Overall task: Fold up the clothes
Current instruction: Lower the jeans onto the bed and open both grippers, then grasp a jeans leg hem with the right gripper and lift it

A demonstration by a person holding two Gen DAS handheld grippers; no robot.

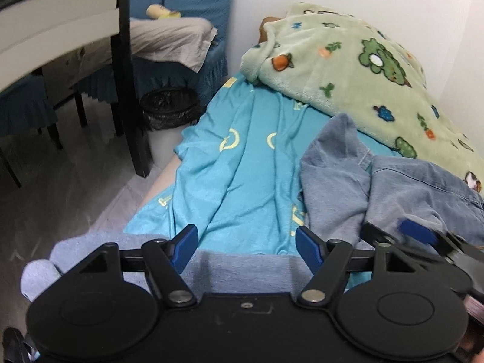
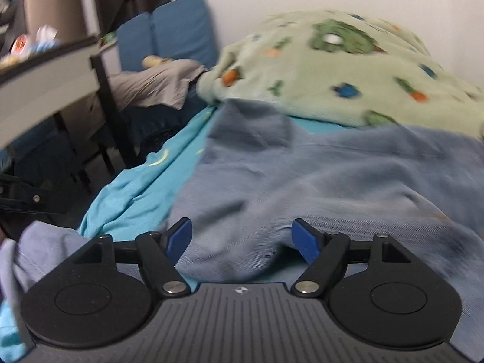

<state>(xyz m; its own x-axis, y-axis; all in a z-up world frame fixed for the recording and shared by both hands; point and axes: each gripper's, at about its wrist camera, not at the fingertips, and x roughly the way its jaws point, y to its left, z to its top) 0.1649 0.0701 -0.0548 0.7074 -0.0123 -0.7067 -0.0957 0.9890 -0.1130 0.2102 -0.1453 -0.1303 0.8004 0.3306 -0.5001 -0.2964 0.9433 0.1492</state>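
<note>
Blue denim garment point(image 2: 317, 181) lies crumpled on the bed's turquoise sheet point(image 1: 242, 166), near the green blanket point(image 1: 348, 69); left gripper point(image 1: 246, 249) and right gripper point(image 2: 242, 239) fingers released, grasping nothing; best pinch two outer edges, then spread flat before folding.

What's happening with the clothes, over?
Both grippers open, left gripper, right gripper, nothing held. Denim garment crumpled on bed. Green blanket crowds its far edge.

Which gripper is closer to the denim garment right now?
Right. The right gripper hangs open directly over the denim garment; the left gripper sits beside it, over the turquoise sheet.
</note>
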